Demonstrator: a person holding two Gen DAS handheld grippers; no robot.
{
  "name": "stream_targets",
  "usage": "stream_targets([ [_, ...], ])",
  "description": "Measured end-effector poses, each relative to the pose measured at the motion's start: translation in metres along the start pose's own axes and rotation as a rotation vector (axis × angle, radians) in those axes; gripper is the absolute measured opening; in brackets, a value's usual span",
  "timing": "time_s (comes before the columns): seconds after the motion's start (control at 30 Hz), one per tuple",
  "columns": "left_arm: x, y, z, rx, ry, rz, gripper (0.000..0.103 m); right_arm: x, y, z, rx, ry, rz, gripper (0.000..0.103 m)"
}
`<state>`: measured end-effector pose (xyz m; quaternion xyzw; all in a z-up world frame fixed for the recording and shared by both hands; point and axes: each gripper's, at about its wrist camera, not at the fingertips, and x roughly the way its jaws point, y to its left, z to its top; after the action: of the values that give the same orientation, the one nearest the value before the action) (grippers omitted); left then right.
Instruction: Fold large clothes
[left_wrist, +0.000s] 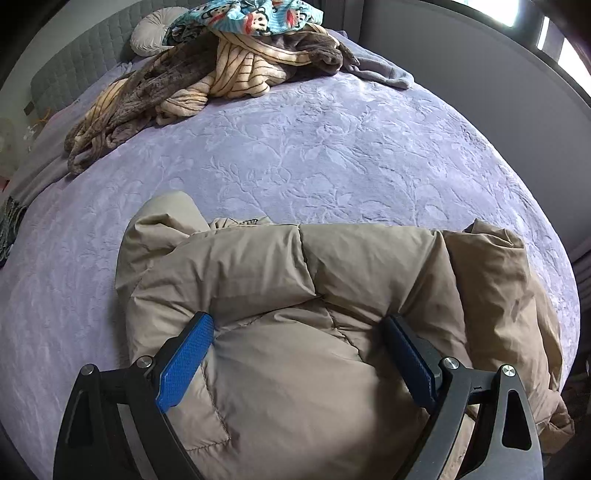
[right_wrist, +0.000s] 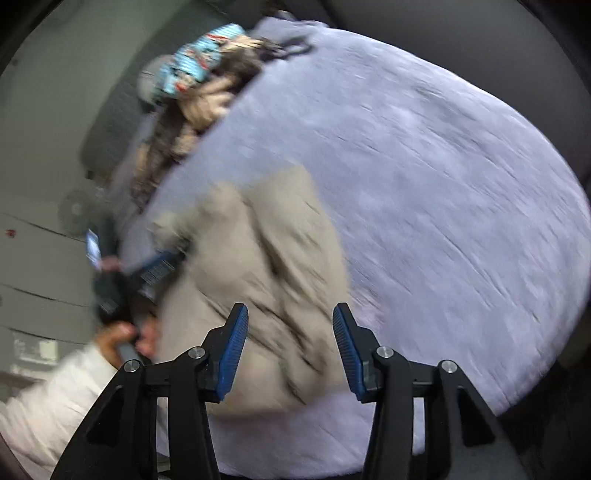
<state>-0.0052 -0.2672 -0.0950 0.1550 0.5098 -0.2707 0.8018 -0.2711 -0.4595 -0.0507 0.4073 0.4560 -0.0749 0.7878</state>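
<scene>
A beige puffer jacket lies bunched and partly folded on the near part of a lavender bedspread. My left gripper is open, its blue fingers pressed down onto the jacket's padded fabric on either side of a bulge. In the right wrist view, which is motion-blurred, the jacket lies on the bed, and my right gripper is open and empty above the jacket's near edge. The left gripper and the hand holding it show at the jacket's left side.
A heap of brown and cream striped blankets with a blue patterned cloth lies at the head of the bed, next to a round pillow and grey headboard. A white-sleeved arm is at lower left.
</scene>
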Motion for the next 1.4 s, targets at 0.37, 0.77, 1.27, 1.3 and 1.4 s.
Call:
stream_targets([
  [0.37,0.001,-0.012,-0.002,0.018,-0.014,0.032,0.094,0.145,-0.002,0.062,0.062,0.151,-0.026,0.011],
  [0.77,-0.053,0.01,-0.019,-0.019,0.032,-0.096,0.096,0.145,-0.017,0.04,0.025,0.149,-0.045,0.01],
  [1.27,-0.075,0.013,-0.13,-0.168,0.189,-0.091,0.103,0.068,0.024,0.019,-0.187,0.213,-0.057,0.016],
  [1.3,-0.076,0.012,-0.13,-0.164,0.186,-0.084,0.103,0.056,0.027,0.012,-0.216,0.216,-0.039,0.016],
  [1.4,-0.076,0.008,-0.132,-0.173,0.183,-0.068,0.103,0.041,0.031,-0.009,-0.275,0.262,-0.018,0.016],
])
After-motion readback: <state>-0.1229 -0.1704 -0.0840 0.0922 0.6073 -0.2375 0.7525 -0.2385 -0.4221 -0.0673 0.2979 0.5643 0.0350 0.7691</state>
